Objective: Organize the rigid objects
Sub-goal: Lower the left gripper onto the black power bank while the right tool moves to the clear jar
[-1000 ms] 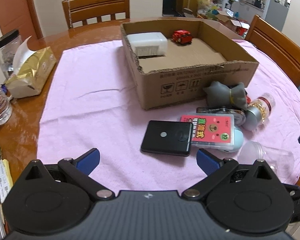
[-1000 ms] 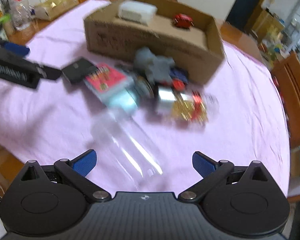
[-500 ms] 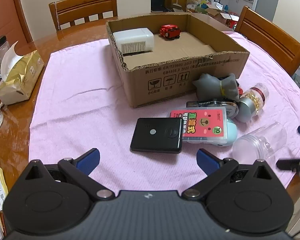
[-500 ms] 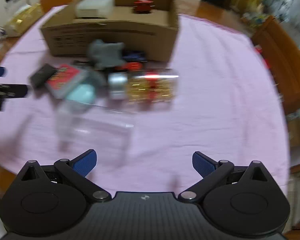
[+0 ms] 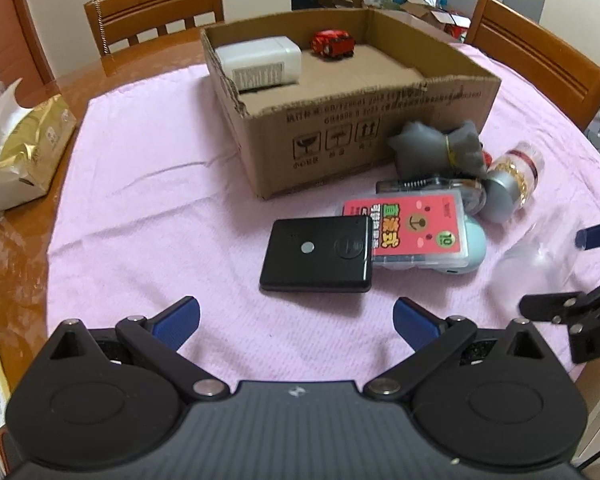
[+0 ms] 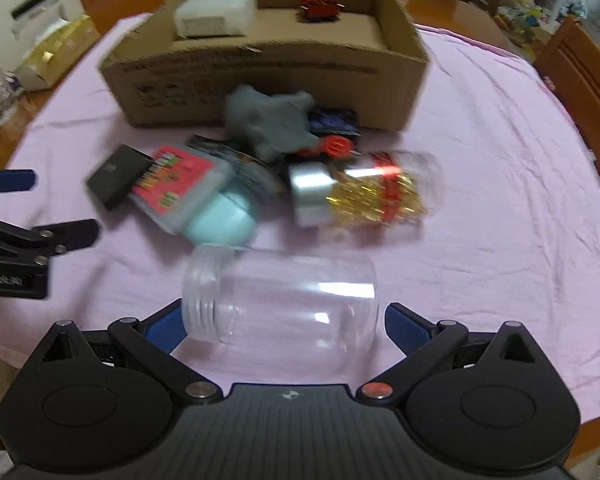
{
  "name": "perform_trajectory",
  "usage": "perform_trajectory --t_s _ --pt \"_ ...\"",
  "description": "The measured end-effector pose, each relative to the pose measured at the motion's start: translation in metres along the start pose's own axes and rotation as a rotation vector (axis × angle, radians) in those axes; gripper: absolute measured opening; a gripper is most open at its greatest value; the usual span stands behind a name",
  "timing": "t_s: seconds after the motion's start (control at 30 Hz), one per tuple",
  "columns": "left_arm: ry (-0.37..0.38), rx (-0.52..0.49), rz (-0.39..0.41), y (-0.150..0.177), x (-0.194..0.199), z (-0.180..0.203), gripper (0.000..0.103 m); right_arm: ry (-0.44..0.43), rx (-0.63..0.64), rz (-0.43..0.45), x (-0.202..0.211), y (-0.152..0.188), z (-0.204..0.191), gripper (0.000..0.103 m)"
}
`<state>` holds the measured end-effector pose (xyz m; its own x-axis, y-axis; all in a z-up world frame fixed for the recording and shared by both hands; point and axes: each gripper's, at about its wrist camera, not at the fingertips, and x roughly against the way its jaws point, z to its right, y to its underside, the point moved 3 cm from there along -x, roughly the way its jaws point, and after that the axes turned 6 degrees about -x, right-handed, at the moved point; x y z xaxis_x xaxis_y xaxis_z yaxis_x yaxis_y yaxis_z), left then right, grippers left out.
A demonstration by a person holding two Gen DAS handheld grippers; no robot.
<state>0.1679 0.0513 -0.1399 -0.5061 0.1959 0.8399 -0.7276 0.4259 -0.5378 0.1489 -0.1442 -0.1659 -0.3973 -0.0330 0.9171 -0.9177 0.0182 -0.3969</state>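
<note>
One desk (image 5: pixel 24 216) under one pink cloth (image 5: pixel 148 184) carries everything, with two wooden chairs (image 5: pixel 156 4) at its far side. One open cardboard box (image 5: pixel 340 136) sits mid-cloth and holds two things: a white rectangular container (image 5: pixel 260 62) in its far left corner and a small red toy car (image 5: pixel 332 43) beside it. In front of the box lies a loose heap: one clear empty jar (image 6: pixel 284 300), one jar of gold beads (image 6: pixel 364 196) with a silver lid, one grey soft toy (image 5: pixel 440 144), one black flat case (image 5: pixel 318 254), one pink card pack (image 5: pixel 416 232) resting on a pale blue rounded object (image 6: pixel 224 216). The clear jar lies on its side, long axis running left to right across the right wrist view, threaded mouth pointing left, nearest the desk's front edge. The right gripper (image 6: pixel 282 326) is spread wide, its blue pads flanking the jar's two ends without closing on it. The left gripper (image 5: pixel 296 318) is likewise wide and holds nothing, hovering just short of the black case. One gold tissue pack (image 5: pixel 24 148) sits on bare wood at the left.
</note>
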Motion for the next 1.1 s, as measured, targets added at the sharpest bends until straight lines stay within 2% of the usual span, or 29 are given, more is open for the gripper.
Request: perform_trajectory --t_s 0.07,0.4,0.47,0.6,0.73,0.83,0.9,1.1 --pt "0.010 0.001 -0.008 -0.002 -0.004 -0.001 0.102 0.042 0.008 -0.007 -0.004 0.004 0.008 0.103" --pt "0.029 -0.012 0.045 -0.030 -0.027 -0.015 0.102 0.044 -0.009 -0.022 -0.011 0.009 0.019 0.103" --pt "0.025 0.004 0.038 -0.032 -0.031 -0.021 0.102 0.040 -0.010 -0.022 -0.011 0.009 0.019 0.103" --pt "-0.039 0.034 0.015 -0.029 -0.039 -0.038 0.103 0.036 -0.008 -0.026 -0.012 0.009 0.020 0.103" --pt "-0.003 0.060 0.005 -0.026 -0.043 -0.048 0.103 0.040 -0.001 -0.039 -0.015 0.011 0.020 0.103" --pt "0.007 0.002 -0.031 -0.027 -0.049 -0.044 0.103 0.023 -0.005 -0.041 -0.017 0.012 0.020 0.103" --pt "0.014 -0.042 -0.020 -0.028 -0.048 -0.040 0.102 0.012 -0.020 -0.045 -0.019 0.011 0.023 0.103" --pt "0.038 -0.046 -0.026 -0.033 -0.053 -0.046 0.103 0.008 -0.014 -0.032 -0.018 0.013 0.022 0.103"
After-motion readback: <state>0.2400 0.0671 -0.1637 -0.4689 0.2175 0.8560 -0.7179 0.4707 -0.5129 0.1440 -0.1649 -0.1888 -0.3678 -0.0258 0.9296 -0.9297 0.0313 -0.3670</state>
